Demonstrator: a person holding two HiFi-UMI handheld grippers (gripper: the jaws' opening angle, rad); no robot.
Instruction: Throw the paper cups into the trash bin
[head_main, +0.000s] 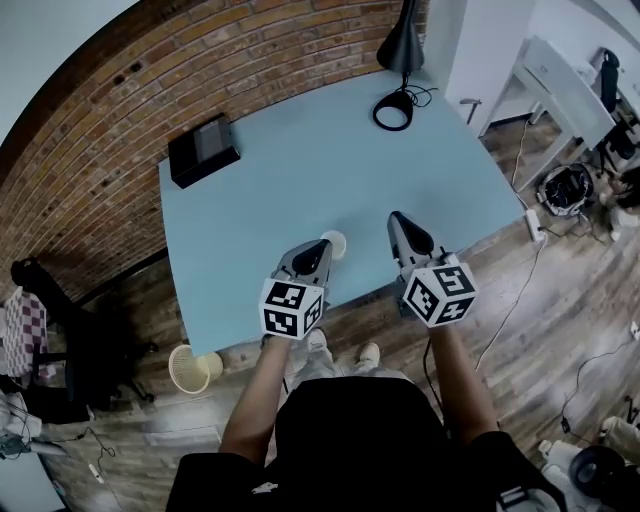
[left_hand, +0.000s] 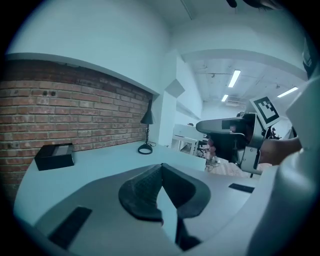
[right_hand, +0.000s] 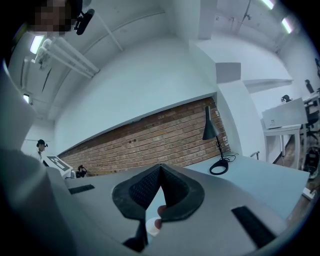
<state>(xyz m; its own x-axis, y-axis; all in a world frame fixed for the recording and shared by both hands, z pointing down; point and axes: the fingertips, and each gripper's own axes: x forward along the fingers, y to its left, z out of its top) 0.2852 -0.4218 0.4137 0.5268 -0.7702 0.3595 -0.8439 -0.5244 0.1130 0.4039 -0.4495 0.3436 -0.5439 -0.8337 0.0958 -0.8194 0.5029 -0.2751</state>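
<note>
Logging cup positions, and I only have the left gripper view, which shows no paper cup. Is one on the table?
Observer: Yes, a paper cup stands right beside the left tongs' tip, near the table's front edge.
Operator: Where's the trash bin?
Observer: On the floor, by the table's near left corner.
Operator: And the right tongs?
Observer: Shut, nothing pinched at their tip.

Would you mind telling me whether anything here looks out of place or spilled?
Nothing stands out. The paper cup appears upright on the table near its front edge, the trash bin sits on the floor beside the table, and no spill shows.
</note>
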